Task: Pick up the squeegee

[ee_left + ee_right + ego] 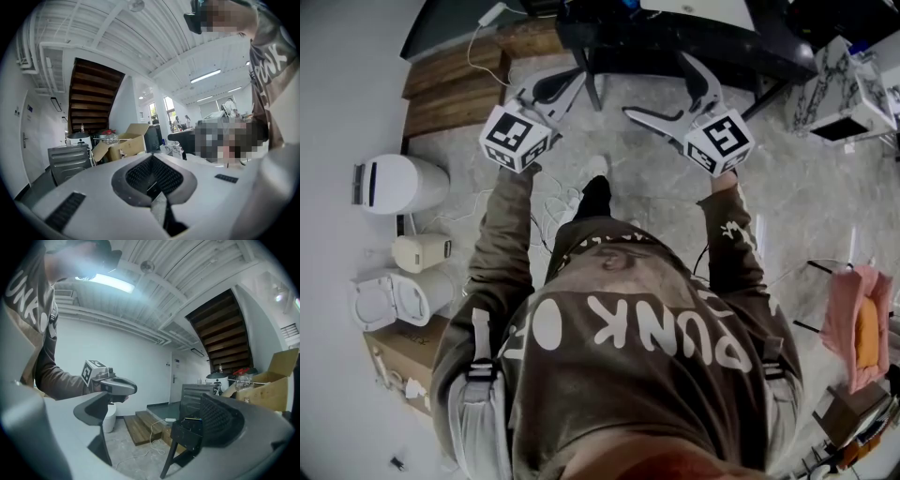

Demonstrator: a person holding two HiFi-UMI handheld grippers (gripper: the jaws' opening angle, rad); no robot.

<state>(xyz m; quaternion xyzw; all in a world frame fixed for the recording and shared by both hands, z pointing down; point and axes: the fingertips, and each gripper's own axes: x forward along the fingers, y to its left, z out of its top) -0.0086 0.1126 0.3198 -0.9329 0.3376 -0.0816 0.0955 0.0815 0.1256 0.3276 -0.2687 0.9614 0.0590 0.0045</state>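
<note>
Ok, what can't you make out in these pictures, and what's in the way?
Squeegee: in no view, so its place is unknown.
Floor by the feet: head view, hidden by the person's torso.
Dark table: head view, cut off by the top edge.
Low foreground: left gripper view, filled by the shut left hand-held gripper.
Cardboard box: right gripper view, cut by the right edge; contents hidden.

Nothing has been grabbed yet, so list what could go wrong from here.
1. A white cable lies loose on the floor by the shoes; a step forward could snag it.
2. No squeegee shows in any view, so a hurried reach may go astray.
3. The left gripper is shut while the right gripper is open; the left would likely need opening before any grasp.
</note>
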